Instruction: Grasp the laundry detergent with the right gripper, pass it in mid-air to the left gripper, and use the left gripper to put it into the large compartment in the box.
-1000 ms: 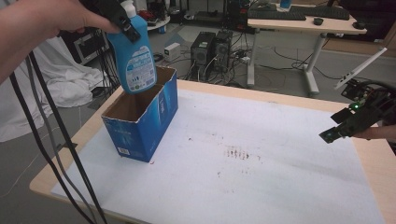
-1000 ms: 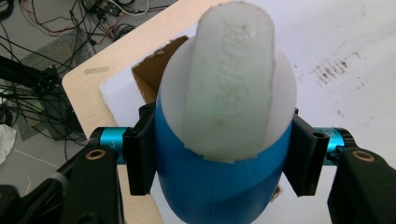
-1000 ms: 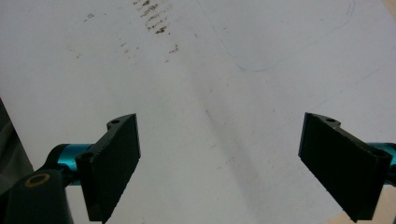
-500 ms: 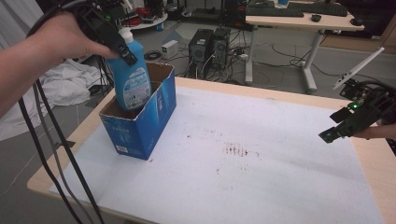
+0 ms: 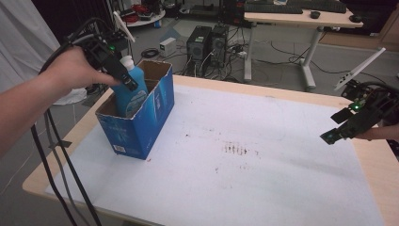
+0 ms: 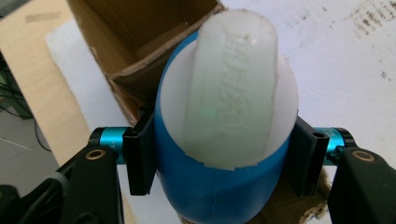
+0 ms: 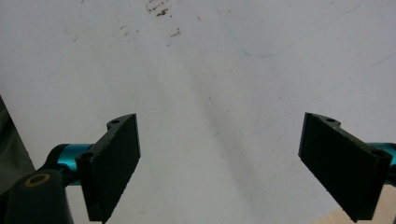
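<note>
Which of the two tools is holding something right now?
The left tool: its jaws clamp the blue bottle over the blue cardboard box. The right tool is open above the white table cover.

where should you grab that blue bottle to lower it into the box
Grip the blue bottle by its shoulder under the white cap, coming from above: it stands upright in the open-topped blue box, whose walls hide its body. The left gripper holds it so.

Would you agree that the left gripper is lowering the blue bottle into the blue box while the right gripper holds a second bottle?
Not quite. The right gripper holds nothing: the right gripper view shows its jaws wide apart over the bare white table. The rest stands: the left gripper is clamped on the blue bottle, partly inside the blue box.
</note>
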### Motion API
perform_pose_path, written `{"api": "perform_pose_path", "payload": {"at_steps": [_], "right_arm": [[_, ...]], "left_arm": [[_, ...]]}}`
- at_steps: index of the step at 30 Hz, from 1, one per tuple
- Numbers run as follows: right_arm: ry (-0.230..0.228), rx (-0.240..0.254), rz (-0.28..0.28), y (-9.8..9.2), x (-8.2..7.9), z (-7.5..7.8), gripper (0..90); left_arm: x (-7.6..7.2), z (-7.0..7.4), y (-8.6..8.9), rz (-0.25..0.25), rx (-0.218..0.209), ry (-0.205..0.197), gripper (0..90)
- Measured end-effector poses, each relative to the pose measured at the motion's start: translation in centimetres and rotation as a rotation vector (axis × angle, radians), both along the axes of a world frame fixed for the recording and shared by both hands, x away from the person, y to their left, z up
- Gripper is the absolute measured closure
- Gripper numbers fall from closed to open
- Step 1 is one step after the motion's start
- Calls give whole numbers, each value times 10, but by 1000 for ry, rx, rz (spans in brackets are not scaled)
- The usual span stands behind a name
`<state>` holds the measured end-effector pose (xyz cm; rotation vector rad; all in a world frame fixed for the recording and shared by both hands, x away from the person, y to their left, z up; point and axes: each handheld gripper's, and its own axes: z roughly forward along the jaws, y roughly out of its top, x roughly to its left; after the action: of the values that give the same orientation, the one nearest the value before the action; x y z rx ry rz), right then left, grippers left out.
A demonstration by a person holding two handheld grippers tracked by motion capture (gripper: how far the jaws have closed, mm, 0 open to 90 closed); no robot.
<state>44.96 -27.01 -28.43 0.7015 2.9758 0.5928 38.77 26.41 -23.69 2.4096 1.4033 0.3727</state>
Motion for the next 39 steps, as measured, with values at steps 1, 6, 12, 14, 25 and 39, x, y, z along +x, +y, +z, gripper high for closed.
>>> {"api": "perform_pose_path", "payload": {"at_steps": [1, 6, 12, 14, 25, 39], "right_arm": [[0, 0, 0, 0, 0, 0, 123], [0, -1, -2, 1, 0, 0, 123], [0, 1, 5, 1, 0, -1, 123], [1, -2, 1, 0, 0, -2, 123], [4, -4, 7, 1, -2, -3, 123], [6, -2, 18, 3, -3, -4, 123]], "left_arm": [[0, 0, 0, 0, 0, 0, 382], [1, -18, -1, -19, 0, 24, 381], [2, -30, 0, -30, 12, 36, 381], [2, -34, 1, -27, 14, 37, 381], [2, -49, -1, -56, 28, 65, 381], [2, -51, 0, -81, 48, 81, 376]]}}
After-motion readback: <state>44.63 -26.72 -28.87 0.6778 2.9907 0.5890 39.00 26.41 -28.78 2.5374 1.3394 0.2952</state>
